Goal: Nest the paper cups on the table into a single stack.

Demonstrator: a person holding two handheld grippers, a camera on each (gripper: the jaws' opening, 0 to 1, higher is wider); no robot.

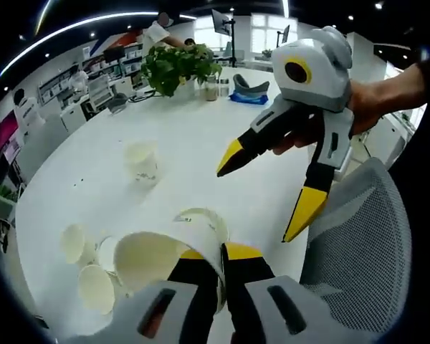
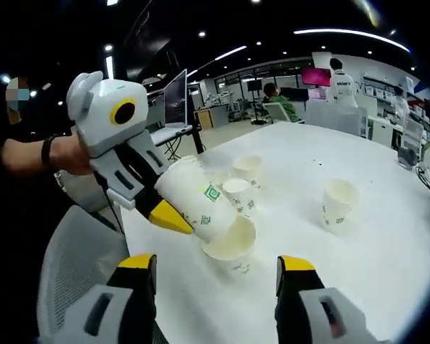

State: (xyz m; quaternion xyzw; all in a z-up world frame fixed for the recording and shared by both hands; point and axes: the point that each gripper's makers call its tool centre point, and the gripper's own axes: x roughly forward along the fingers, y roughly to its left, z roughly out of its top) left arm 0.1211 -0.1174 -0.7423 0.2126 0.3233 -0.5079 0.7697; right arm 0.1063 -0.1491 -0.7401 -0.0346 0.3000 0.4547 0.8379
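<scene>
My left gripper (image 1: 221, 261) is shut on the rim of a white paper cup (image 1: 149, 259), one jaw inside it and one outside. In the right gripper view, that left gripper (image 2: 170, 215) holds the same cup (image 2: 199, 202) tilted, its base at the mouth of a second cup (image 2: 235, 249) standing on the white table (image 2: 373, 265). My right gripper (image 2: 216, 272) is open and holds nothing, just short of these two cups; it also hangs open above the table as the right gripper (image 1: 266, 186) in the left gripper view. Loose cups (image 2: 238, 192) (image 2: 248, 169) stand behind, and another cup (image 2: 339, 202) stands apart.
A grey mesh chair (image 1: 358, 244) stands against the near table edge. A potted plant (image 1: 175, 66), jars and a blue item sit at the far end. Two cups (image 1: 75, 244) (image 1: 97, 288) lie near the held one; one cup (image 1: 142, 162) stands alone mid-table. People sit at desks beyond.
</scene>
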